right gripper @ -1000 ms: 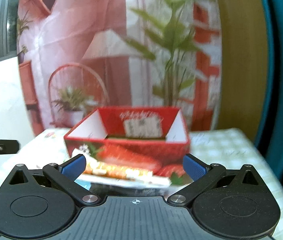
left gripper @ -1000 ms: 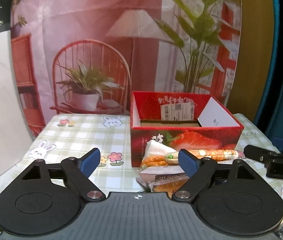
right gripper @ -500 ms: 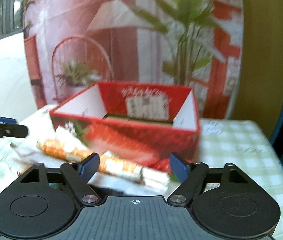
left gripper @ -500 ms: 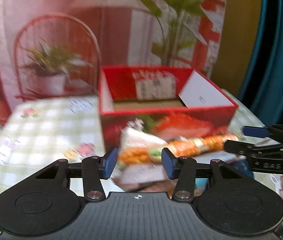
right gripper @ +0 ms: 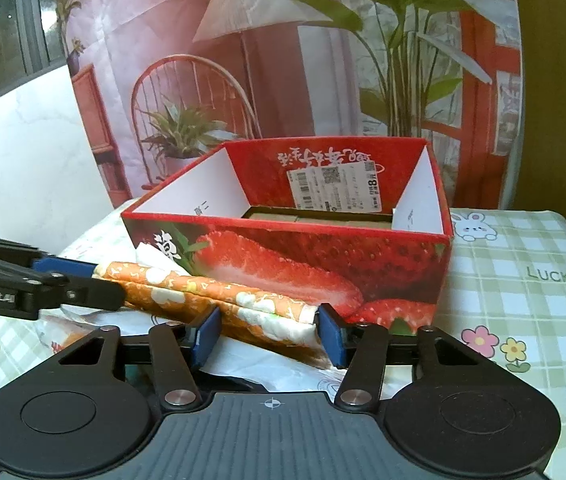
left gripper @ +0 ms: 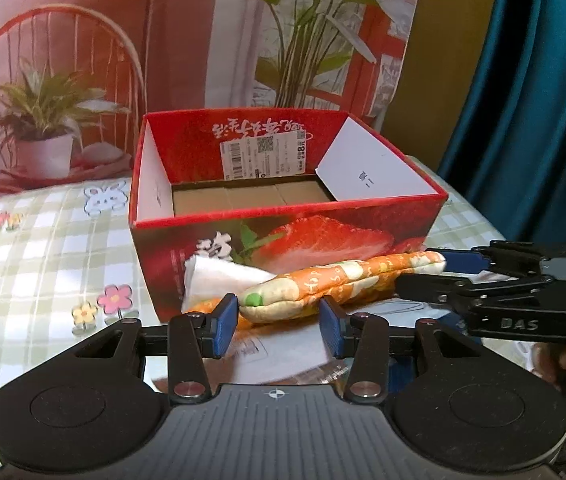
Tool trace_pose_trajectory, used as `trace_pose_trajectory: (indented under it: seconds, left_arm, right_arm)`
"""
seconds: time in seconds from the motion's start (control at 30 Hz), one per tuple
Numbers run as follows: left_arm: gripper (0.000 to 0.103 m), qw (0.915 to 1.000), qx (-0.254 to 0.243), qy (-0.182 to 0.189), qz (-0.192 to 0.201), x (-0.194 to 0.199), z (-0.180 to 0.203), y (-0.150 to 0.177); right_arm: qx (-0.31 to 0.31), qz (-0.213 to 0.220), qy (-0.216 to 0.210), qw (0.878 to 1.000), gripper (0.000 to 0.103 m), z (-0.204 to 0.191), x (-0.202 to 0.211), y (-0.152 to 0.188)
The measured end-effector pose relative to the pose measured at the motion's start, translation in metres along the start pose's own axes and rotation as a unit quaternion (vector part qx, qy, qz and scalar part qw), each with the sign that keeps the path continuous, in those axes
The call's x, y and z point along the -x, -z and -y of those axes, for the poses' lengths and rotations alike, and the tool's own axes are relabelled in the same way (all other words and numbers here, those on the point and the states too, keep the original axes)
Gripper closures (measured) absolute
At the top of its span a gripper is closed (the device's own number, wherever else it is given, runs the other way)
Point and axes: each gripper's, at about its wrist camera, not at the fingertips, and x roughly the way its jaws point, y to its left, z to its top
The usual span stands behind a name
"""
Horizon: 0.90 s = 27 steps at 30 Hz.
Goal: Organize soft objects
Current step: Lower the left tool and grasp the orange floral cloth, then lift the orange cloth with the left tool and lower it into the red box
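Since the earlier frames both grippers have been brought closer to the orange patterned cloth roll (left gripper: 339, 282), and their fingers have been narrowed around it. Between the fingers of the left gripper (left gripper: 279, 322) the green-tipped end of the roll is framed; whether the pads already press it cannot be told. At the right gripper (right gripper: 269, 334) the other end is held between the blue pads, which seem to touch it on both sides. Under the roll some packets and a white tissue (left gripper: 219, 278) are lying on the checked tablecloth (right gripper: 523, 280). Just behind the roll the red strawberry box (left gripper: 283, 216) stands open, and only brown cardboard is seen inside. Nothing soft is stored yet; the task is judged to be at its beginning.
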Motion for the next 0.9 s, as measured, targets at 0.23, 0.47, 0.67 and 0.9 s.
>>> trace_pose_trajectory:
  seconds: [0.23,0.47,0.67,0.9]
  left_arm:
    - [0.072,0.9997,0.011,0.017,0.016,0.001,-0.01,-0.016]
    - [0.072,0.9975,0.01,0.019,0.067,0.021,-0.007,-0.036]
    - [0.072,0.9921,0.012,0.018,0.123,0.045,-0.005,-0.062]
    - [0.072,0.983,0.017,0.008,0.183,0.064,-0.005,-0.097]
  right_arm:
    - [-0.012,0.007,-0.017,1.0,0.078,0.01,0.003,-0.009]
    - [0.005,0.043,-0.03,0.999,0.086,0.011,0.018,-0.038]
    - [0.02,0.086,-0.042,0.995,0.087,0.008,0.038,-0.076]
    - [0.05,0.138,-0.045,0.988,0.087,0.0,0.054,-0.124]
